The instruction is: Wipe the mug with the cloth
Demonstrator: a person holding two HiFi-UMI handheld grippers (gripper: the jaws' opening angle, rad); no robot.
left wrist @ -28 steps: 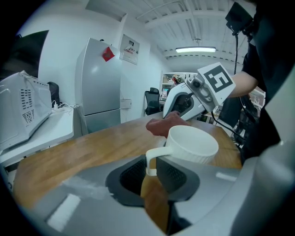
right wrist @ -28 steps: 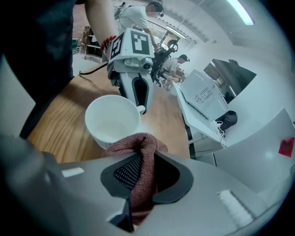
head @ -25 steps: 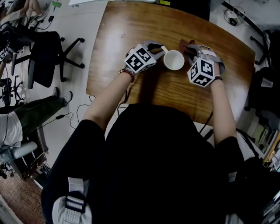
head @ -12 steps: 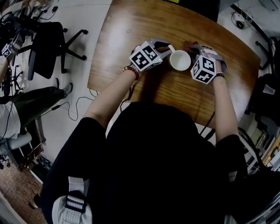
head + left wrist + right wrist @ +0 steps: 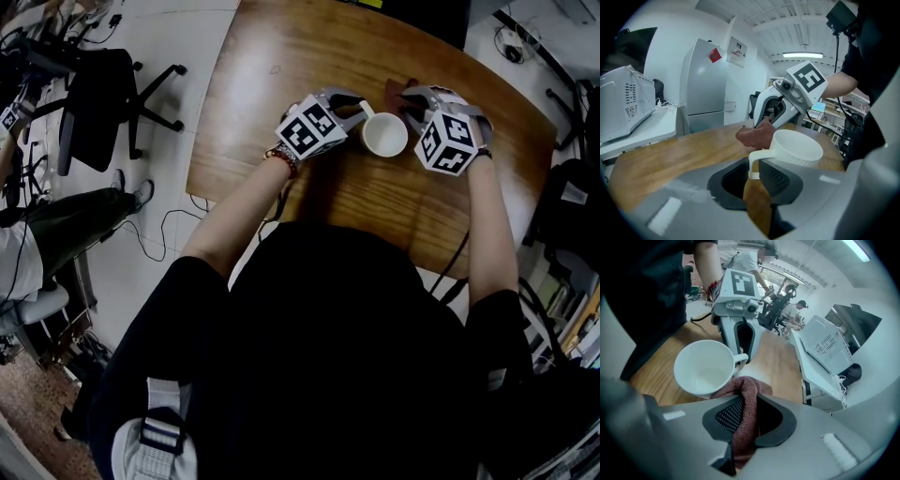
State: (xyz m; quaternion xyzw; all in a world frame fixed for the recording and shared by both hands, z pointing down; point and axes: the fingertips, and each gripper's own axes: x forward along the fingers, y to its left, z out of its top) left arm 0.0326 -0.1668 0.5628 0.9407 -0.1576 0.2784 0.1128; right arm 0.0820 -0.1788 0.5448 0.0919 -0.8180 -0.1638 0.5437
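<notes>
A white mug (image 5: 385, 135) is over the wooden table (image 5: 281, 66), its handle (image 5: 367, 101) pointing left. My left gripper (image 5: 356, 108) is shut on that handle (image 5: 754, 161), which sits between the jaw tips, with the mug (image 5: 797, 147) just beyond. My right gripper (image 5: 411, 109) is shut on a reddish-brown cloth (image 5: 398, 92) at the mug's far right side. In the right gripper view the cloth (image 5: 747, 390) runs between the jaws and bunches against the mug (image 5: 704, 367) wall. My left gripper (image 5: 743, 345) shows behind the handle (image 5: 739, 359).
A black office chair (image 5: 98, 108) stands on the floor at the left, beside a seated person's legs (image 5: 56, 244) and loose cables. A dark screen (image 5: 431, 19) sits at the table's far edge. A white appliance (image 5: 829, 345) rests on a side counter.
My right gripper with the cloth has shifted slightly to the right and farther along the mug's side. The left gripper and the mug stay almost where they were.
</notes>
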